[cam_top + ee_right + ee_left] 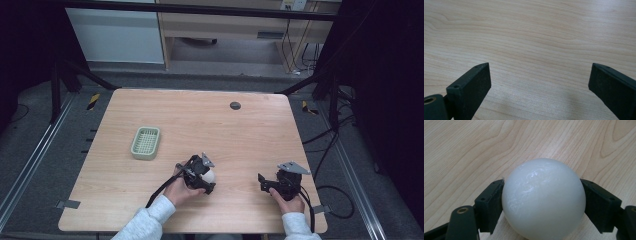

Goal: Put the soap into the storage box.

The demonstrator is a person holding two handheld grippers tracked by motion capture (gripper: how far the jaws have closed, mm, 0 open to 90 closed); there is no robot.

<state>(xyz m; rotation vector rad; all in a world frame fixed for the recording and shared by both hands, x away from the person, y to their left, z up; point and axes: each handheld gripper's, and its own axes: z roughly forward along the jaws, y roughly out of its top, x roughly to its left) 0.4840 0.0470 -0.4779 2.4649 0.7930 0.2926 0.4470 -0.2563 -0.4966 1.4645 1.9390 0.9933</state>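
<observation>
High view: left gripper (207, 179) at the bench's (200, 120) 6 o'clock holds a white ball (209, 175); green basket (145, 143) at 9 o'clock; right gripper (263, 183) at 4 o'clock. Left gripper view: fingers (491, 205) clamp the ball (543, 197) on both sides. Right gripper view: fingers (475, 85) spread wide over bare wood.

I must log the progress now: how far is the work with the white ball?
Done: the left claw is shut on the white ball, a jaw pressing each side, low over the wooden table. In hand: that grip. The right claw is open with nothing between its jaws. Probably left: carrying the ball to the green basket, which looks to have nothing in it.
</observation>
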